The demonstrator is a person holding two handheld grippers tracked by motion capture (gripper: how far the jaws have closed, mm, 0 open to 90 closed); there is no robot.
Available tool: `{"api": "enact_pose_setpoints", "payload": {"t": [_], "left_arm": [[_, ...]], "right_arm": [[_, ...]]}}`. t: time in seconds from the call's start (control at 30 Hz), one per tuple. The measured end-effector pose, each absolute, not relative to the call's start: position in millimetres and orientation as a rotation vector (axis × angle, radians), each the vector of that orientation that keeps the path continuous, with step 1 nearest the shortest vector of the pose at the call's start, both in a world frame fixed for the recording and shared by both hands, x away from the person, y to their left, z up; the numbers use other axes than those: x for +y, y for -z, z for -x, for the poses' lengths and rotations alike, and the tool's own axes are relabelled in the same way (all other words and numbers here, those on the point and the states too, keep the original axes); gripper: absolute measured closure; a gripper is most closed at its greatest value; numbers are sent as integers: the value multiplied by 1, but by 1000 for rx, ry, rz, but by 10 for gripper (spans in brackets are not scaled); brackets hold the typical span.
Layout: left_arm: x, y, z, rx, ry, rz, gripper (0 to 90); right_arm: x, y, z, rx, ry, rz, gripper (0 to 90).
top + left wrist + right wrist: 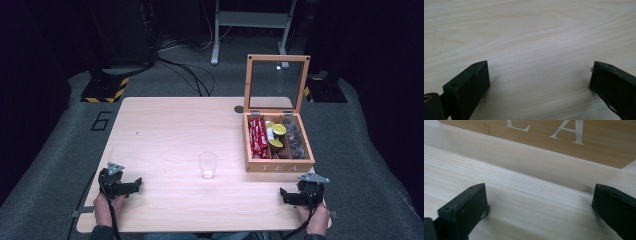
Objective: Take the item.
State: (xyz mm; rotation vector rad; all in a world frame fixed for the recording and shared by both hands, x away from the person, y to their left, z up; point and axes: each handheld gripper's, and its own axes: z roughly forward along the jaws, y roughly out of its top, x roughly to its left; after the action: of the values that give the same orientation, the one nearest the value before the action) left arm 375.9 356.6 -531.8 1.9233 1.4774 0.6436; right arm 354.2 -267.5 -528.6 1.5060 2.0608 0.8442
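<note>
A wooden tea box (pixel 278 165) marked TEA stands at the table's right with its glass lid up; red packets, yellow pods and dark sachets lie in its compartments. A clear plastic cup (pixel 208 165) stands upright mid-table. My left gripper (pixel 136 184) rests near the front left edge, jaws wide apart over bare wood (pixel 537 72). My right gripper (pixel 284 195) rests at the front right, just before the box; its jaws stand open over bare wood (pixel 539 200) and the box's lettered front wall (pixel 599 142) is close ahead.
The wooden table (pixel 165 130) sits on grey carpet. Black stands with striped bases (pixel 102 90) and cables (pixel 190 75) lie beyond the far edge, with a white frame (pixel 250 22) behind. A small round grommet (pixel 238 109) marks the table's far side.
</note>
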Motion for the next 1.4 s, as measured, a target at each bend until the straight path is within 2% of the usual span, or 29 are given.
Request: {"api": "enact_pose_setpoints", "payload": {"t": [0.6, 1.4], "left_arm": [[356, 532, -376, 1477, -643, -1922, 27], [356, 532, -376, 1477, -643, -1921, 27]], "right_arm": [[-273, 517, -351, 2056, -875, -1544, 1], [-277, 466, -352, 2018, -906, -1499, 11]]}}
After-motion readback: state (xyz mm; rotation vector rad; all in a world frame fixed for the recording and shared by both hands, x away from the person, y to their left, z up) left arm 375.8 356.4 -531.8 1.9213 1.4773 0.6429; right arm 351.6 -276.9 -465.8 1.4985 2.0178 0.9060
